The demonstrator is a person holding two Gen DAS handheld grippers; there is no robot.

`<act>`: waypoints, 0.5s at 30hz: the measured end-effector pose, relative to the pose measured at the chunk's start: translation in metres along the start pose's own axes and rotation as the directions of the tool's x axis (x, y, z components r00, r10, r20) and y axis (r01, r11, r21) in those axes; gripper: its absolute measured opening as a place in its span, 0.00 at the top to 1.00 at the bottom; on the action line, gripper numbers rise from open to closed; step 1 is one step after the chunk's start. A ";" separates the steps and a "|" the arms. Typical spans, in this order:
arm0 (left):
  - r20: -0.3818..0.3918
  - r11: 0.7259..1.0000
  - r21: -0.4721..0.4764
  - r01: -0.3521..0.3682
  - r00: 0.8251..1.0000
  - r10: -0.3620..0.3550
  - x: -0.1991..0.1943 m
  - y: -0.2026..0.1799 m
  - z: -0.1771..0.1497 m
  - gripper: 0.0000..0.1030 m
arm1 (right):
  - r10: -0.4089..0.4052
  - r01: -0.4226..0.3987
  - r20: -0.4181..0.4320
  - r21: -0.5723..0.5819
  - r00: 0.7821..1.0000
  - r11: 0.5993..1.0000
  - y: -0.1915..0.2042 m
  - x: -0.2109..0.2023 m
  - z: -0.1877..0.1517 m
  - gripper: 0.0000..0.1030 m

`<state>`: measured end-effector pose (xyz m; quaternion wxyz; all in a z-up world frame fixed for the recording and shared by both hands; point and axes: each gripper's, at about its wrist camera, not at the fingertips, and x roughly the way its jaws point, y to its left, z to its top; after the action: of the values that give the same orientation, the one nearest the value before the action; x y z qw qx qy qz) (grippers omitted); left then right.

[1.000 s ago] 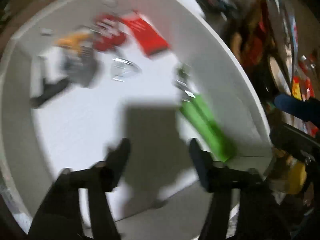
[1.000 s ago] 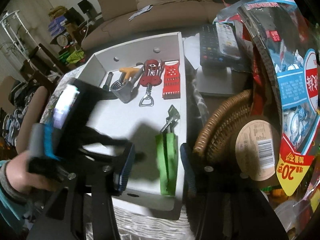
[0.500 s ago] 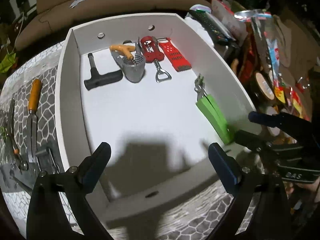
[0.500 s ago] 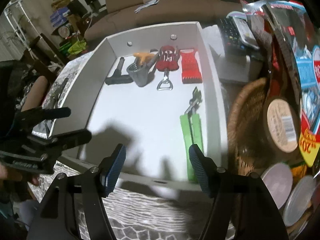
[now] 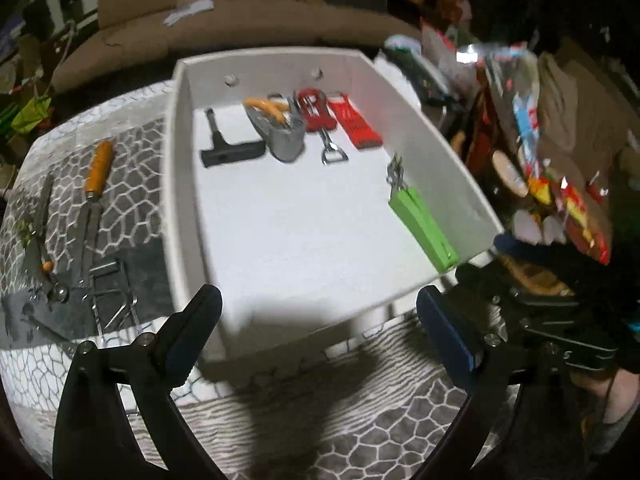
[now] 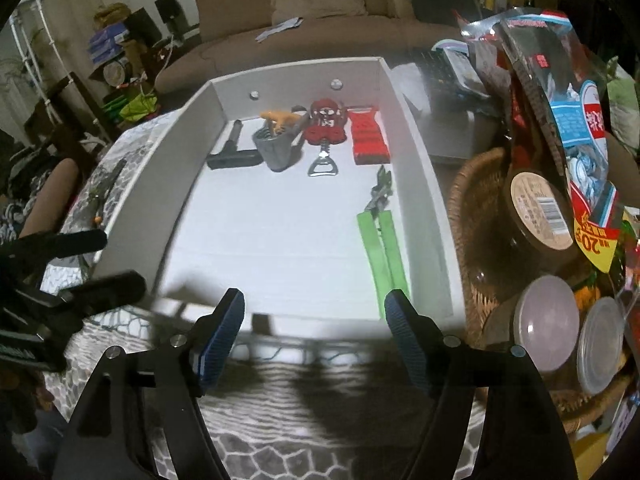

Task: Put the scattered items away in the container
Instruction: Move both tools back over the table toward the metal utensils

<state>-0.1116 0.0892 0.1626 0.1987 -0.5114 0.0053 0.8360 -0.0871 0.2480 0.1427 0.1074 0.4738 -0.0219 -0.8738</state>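
White open-topped container (image 6: 420,160) on the patterned tablecloth (image 5: 132,208). Left gripper (image 5: 320,320) wide open, empty; right gripper (image 6: 316,320) empty, jaws opening. Green-handled tool (image 6: 382,256) along the container's right wall; orange-handled fork (image 5: 94,192) outside, left.

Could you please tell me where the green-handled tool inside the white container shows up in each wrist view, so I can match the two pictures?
Left wrist view: the green-handled tool lies right of centre, along the white container's right wall.
Right wrist view: it lies just right of centre, along the same wall, above the right-hand finger.
Shared landmark: the red grater near the far wall.
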 end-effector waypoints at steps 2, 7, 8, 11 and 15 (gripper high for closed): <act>0.039 1.000 -0.024 0.003 0.999 -0.002 -0.017 0.014 -0.008 0.05 | 0.018 -0.017 0.006 -0.005 1.000 1.000 0.010 -0.007 -0.004 0.26; 0.122 0.998 -0.056 -0.040 0.991 0.046 -0.055 0.066 -0.048 0.05 | 0.062 -0.059 0.034 -0.066 0.998 0.996 0.048 -0.023 -0.007 0.23; 0.128 0.996 -0.073 -0.041 0.991 0.050 -0.059 0.078 -0.060 0.05 | 0.073 -0.070 0.040 -0.076 0.997 0.995 0.055 -0.025 -0.008 0.23; 0.094 0.989 -0.141 -0.047 0.994 0.061 -0.062 0.122 -0.098 0.05 | 0.125 -0.120 0.041 -0.104 0.991 0.987 0.084 -0.025 -0.011 0.22; 0.054 0.962 -0.260 -0.086 0.993 0.103 -0.064 0.185 -0.137 0.05 | 0.199 -0.194 0.024 -0.134 0.980 0.972 0.130 -0.017 -0.015 0.22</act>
<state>-0.0321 -0.1312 0.1160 0.0906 -0.5039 -0.0854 0.8547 -0.0437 0.1252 0.1663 0.2237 0.4448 -0.0136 -0.8671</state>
